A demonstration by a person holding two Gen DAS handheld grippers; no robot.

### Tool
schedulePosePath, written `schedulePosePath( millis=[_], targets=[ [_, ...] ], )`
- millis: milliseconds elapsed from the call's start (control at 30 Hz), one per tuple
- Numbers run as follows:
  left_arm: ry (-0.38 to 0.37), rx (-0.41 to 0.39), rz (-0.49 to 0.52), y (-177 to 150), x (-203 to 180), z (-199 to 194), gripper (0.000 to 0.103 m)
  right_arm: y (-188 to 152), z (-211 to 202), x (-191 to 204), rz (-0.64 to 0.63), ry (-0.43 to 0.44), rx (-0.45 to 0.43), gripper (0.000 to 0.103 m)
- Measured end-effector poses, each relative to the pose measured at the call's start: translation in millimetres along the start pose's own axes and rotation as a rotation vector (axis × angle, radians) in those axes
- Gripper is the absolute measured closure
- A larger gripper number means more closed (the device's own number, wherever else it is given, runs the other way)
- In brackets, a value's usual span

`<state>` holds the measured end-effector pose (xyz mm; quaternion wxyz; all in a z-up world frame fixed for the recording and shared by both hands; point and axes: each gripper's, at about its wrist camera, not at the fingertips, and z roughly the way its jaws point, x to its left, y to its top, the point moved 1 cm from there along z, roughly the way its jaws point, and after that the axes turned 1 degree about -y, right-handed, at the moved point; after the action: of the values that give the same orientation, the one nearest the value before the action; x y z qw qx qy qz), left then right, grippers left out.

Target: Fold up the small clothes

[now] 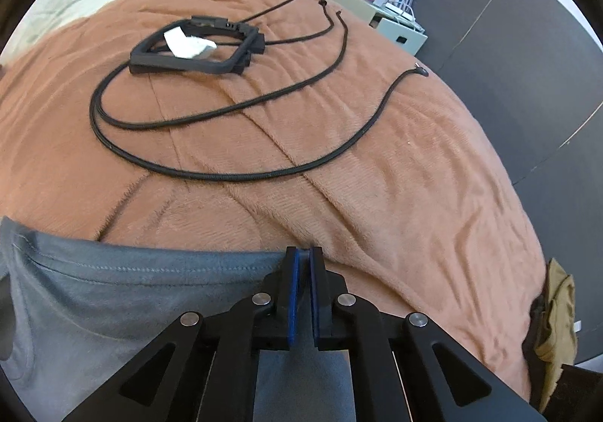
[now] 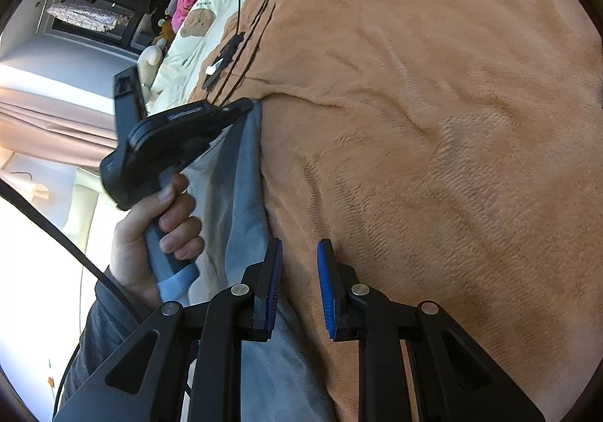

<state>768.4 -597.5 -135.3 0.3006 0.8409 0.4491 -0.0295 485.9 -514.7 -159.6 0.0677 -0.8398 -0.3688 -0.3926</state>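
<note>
**Grey garment pinched at its edge**

Grey cotton garment is lying on the fuzzy orange blanket, its hem clenched in the left gripper. The right gripper is hovering with jaws apart over the cloth's edge. Black cords are trailing across the bed.

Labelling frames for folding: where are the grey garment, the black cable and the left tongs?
grey garment [image 1: 113, 293]: left wrist view, flat cloth below hem.
black cable [image 1: 241, 177]: left wrist view, lower loop.
left tongs [image 1: 303, 256]: left wrist view, between tips.
</note>
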Motion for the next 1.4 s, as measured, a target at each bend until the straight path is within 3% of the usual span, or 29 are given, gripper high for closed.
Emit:
schedulePosePath(
  millis=[100, 167, 233, 300, 333, 367, 400, 700, 867, 1000, 1200, 1400],
  targets=[
    [0.008, -0.012, 0.007, 3, 0, -11, 0.091, 1, 2, 2, -0.007, 0.007, 0.003, 0.087],
    [0.04, -0.04, 0.018, 4, 1, -26, 0.078, 1, 3, 3, -0.012, 0.01, 0.007, 0.087],
    [0.066, -0.048, 0.036, 2, 2, -36, 0.074, 1, 5, 4, -0.016, 0.014, 0.012, 0.087],
    [0.081, -0.043, 0.051, -2, 4, -43, 0.074, 0, 7, 7, -0.025, 0.013, 0.016, 0.075],
    [0.085, -0.041, 0.054, -6, 6, -48, 0.074, 0, 7, 8, -0.028, 0.012, 0.014, 0.057],
    [0.083, -0.042, 0.058, -9, 7, -52, 0.074, 0, 7, 9, -0.032, 0.013, 0.004, 0.047],
    [0.082, -0.042, 0.064, -13, 8, -56, 0.074, 0, 6, 11, -0.04, 0.014, -0.004, 0.046],
    [0.135, 0.072, 0.15, -40, 11, -43, 0.074, -10, 29, 30, -0.14, -0.027, 0.008, 0.049],
    [0.179, 0.092, 0.127, -40, 18, -18, 0.074, -11, 47, 36, -0.196, -0.118, 0.022, 0.076],
    [0.199, 0.054, 0.092, -31, 21, -10, 0.074, -9, 50, 38, -0.199, -0.153, 0.036, 0.088],
    [0.21, 0.048, 0.077, -30, 21, -20, 0.074, -7, 46, 34, -0.166, -0.137, 0.055, 0.089],
    [0.212, 0.042, 0.069, -52, 28, -53, 0.074, -3, 38, 32, -0.139, -0.084, 0.07, 0.085]
  ],
)
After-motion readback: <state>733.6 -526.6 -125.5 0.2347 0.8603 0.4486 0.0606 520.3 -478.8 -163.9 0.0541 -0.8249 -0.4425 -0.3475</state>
